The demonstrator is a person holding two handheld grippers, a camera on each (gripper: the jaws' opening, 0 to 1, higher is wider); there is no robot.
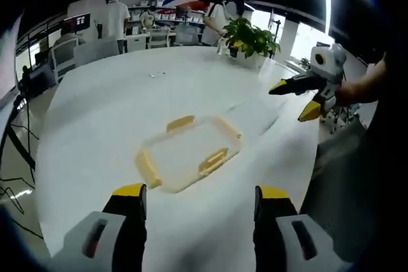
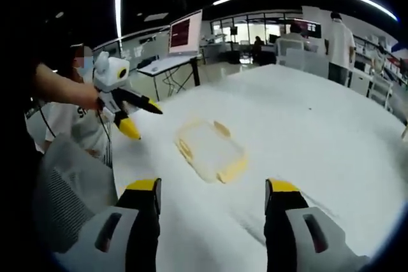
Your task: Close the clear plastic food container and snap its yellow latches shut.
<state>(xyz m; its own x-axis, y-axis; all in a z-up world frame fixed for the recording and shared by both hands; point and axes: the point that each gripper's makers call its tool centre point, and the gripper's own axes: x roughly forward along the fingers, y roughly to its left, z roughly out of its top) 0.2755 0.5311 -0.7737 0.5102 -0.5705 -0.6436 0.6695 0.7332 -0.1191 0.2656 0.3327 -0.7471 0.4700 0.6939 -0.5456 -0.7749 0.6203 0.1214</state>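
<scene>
The clear plastic container [image 1: 188, 152] lies flat on the white table [image 1: 115, 113], with yellow latches [image 1: 213, 160] along its sides; I cannot tell whether they are snapped down. My left gripper [image 1: 201, 192] is open just short of it, jaws wide apart with nothing between them. My right gripper [image 1: 292, 101] hovers open over the table's right edge, pointing at the container. In the right gripper view the container [image 2: 210, 151] lies ahead of my open right gripper [image 2: 213, 186], and the left gripper [image 2: 143, 122] is held up open at the left.
A potted plant [image 1: 252, 37] stands at the table's far end. A grey mesh chair back [image 2: 70, 189] sits close by the table's edge. Desks, a monitor [image 2: 185, 32] and standing people [image 1: 116, 17] fill the room behind.
</scene>
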